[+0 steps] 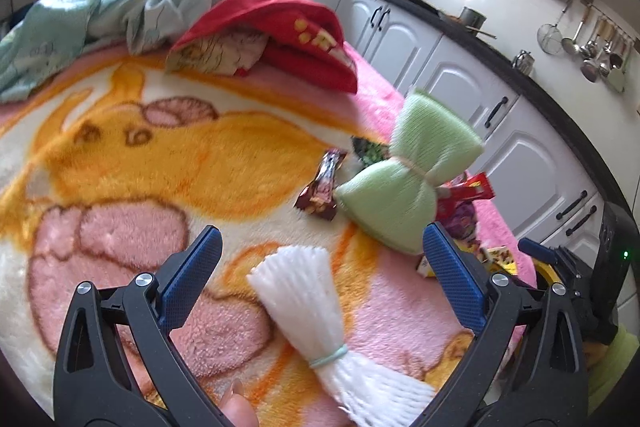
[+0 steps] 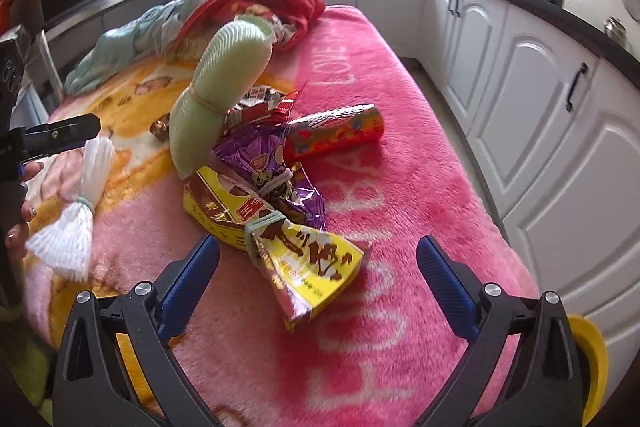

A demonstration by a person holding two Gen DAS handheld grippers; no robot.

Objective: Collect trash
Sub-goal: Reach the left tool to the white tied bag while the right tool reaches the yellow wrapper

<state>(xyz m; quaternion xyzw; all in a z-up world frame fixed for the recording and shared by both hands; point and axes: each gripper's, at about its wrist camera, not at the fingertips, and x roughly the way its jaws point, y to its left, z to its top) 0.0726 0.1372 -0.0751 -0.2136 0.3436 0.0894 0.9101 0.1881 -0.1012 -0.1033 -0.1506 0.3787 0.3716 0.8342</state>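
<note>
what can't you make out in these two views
- Left wrist view: red wrapper and purple packet mostly hidden behind the green foam bundle.
- Left wrist view: white foam net cut off at the bottom edge.
- Right wrist view: small brown wrapper largely hidden by the green bundle.
</note>
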